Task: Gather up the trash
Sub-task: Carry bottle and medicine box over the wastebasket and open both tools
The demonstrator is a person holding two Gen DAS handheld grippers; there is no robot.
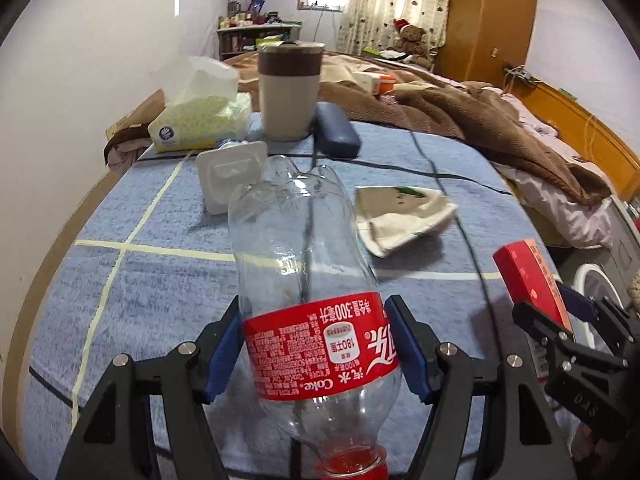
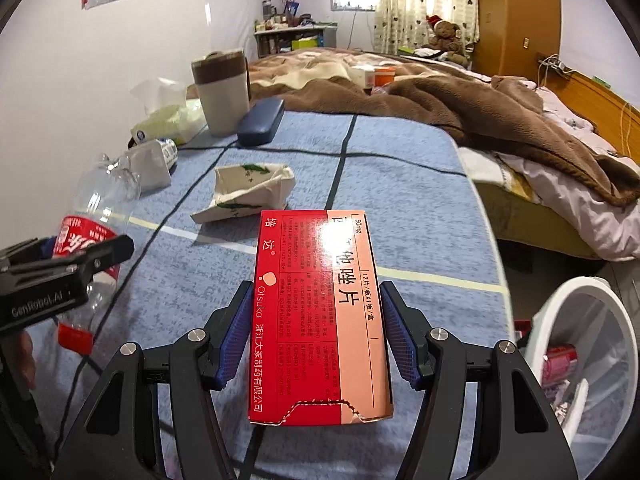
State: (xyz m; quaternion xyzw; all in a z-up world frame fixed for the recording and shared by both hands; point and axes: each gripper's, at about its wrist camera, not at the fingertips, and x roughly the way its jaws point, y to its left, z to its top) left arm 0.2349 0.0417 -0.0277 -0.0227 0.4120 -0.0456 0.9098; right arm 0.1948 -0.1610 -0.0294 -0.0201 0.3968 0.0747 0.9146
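Clear, crumpled plastic fills the centre of the left wrist view: a Coke bottle (image 1: pixel 312 300) with a glossy red label, cap toward the camera, pinched at the label between the ribbed blue pads of the left gripper (image 1: pixel 316 348) above the blue towelling cloth (image 1: pixel 160 280). The right gripper (image 2: pixel 316 334) clamps a flat red-and-pink cardboard medicine box (image 2: pixel 320 316) at lower centre. A crushed white paper carton (image 2: pixel 248 194) lies mid-frame on the cloth, and a round white bin (image 2: pixel 592 344) sits at lower right.
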